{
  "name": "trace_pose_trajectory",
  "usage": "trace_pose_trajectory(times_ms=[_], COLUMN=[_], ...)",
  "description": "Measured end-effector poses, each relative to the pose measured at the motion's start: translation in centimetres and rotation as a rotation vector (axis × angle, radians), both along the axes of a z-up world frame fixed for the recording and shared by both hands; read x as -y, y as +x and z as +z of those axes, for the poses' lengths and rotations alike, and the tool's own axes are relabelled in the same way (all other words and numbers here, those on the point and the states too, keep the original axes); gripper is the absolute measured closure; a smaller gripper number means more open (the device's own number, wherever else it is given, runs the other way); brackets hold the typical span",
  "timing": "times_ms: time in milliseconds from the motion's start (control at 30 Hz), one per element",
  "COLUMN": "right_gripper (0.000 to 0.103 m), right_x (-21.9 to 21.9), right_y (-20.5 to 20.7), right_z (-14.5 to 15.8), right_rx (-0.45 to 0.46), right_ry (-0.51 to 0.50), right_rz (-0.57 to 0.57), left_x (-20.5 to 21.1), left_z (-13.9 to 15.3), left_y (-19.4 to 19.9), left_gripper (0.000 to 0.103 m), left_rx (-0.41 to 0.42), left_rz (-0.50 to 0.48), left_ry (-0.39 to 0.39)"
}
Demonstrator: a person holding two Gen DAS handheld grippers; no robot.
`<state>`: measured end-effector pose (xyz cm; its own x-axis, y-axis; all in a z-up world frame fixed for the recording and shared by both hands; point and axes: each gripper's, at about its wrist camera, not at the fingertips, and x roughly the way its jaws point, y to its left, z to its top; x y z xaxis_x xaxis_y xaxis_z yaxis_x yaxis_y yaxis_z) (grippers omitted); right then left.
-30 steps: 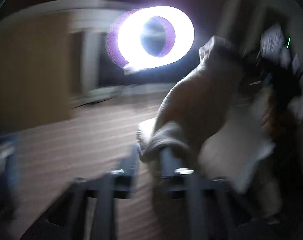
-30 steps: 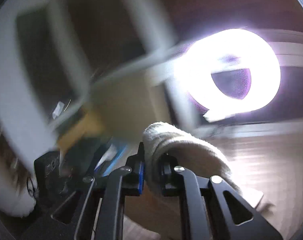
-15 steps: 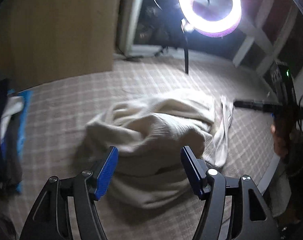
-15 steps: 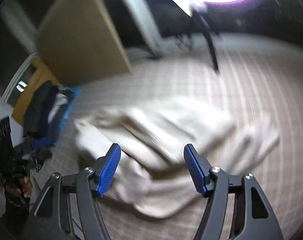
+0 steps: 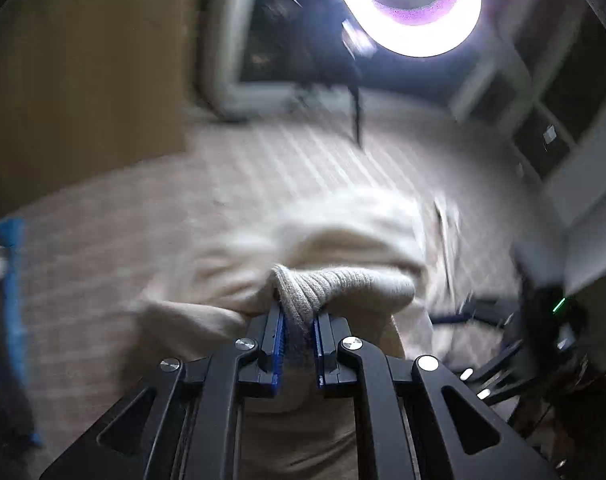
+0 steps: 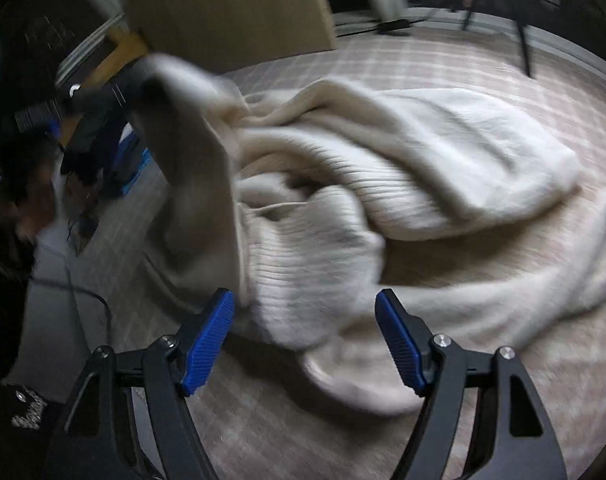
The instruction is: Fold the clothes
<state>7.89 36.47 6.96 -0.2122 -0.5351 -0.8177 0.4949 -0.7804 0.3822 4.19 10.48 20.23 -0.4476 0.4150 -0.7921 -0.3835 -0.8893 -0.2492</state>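
Observation:
A cream ribbed knit sweater (image 6: 403,152) lies crumpled on a checked bed cover (image 6: 443,56). In the left wrist view my left gripper (image 5: 297,320) is shut on a ribbed edge of the sweater (image 5: 335,284), which bunches up just past the blue pads. The right wrist view shows that lifted part of the sweater (image 6: 191,160) rising at the left, with the left gripper (image 6: 63,108) dark and blurred behind it. My right gripper (image 6: 305,328) is open, hovering just above the near folds of the sweater with nothing between its fingers.
A bright ring light (image 5: 407,4) on a stand stands beyond the bed. A tan wooden board (image 6: 227,8) rises at the far left of the bed. Dark clothes and a blue item (image 6: 131,160) lie at the left edge. A cable (image 6: 83,292) runs along the left side.
Half a second ago both grippers were open above the dropped sweater. Now the left gripper has shut on a ribbed edge and lifted it; the right has moved closer, still open.

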Motion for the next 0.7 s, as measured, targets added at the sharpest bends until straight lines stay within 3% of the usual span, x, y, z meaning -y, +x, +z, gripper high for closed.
trace_pose_trajectory(times_ms=[33, 133, 233, 400, 500, 600, 667, 700], right_gripper=[0.086, 0.091, 0.092, 0.092, 0.100, 0.100, 0.100, 0.100], right_x=[0.4, 0.3, -2.1, -6.0, -7.9, -10.6, -11.5, -11.4], right_y=[-0.1, -0.4, -0.2, 3.4, 6.9, 8.5, 7.4, 5.6], right_z=[-0.1, 2.1, 7.7, 19.3, 25.6, 29.8, 29.2, 27.2], right_rx=[0.005, -0.051, -0.151, -0.383, -0.512, -0.563, -0.570, -0.516], right_ry=[0.011, 0.004, -0.096, -0.163, -0.197, -0.254, -0.202, -0.167], right_rz=[0.015, -0.016, -0.074, -0.104, -0.107, -0.148, -0.228, -0.238], left_x=[1.9, 8.2, 12.6, 15.1, 15.0, 13.7, 11.8, 10.8], left_z=[0.9, 4.0, 6.6, 10.6, 12.9, 12.3, 8.9, 6.9], left_y=[0.6, 3.0, 5.8, 10.9, 13.2, 11.9, 8.8, 7.2], left_gripper=[0.093, 0.093, 0.093, 0.093, 0.092, 0.092, 0.090, 0.087], left_rx=[-0.029, -0.091, -0.163, -0.225, -0.241, -0.185, -0.114, -0.080], left_rz=[0.035, 0.144, 0.205, 0.198, 0.144, 0.109, 0.117, 0.126], left_ry=[0.014, 0.091, 0.116, 0.204, 0.240, 0.231, 0.127, 0.061])
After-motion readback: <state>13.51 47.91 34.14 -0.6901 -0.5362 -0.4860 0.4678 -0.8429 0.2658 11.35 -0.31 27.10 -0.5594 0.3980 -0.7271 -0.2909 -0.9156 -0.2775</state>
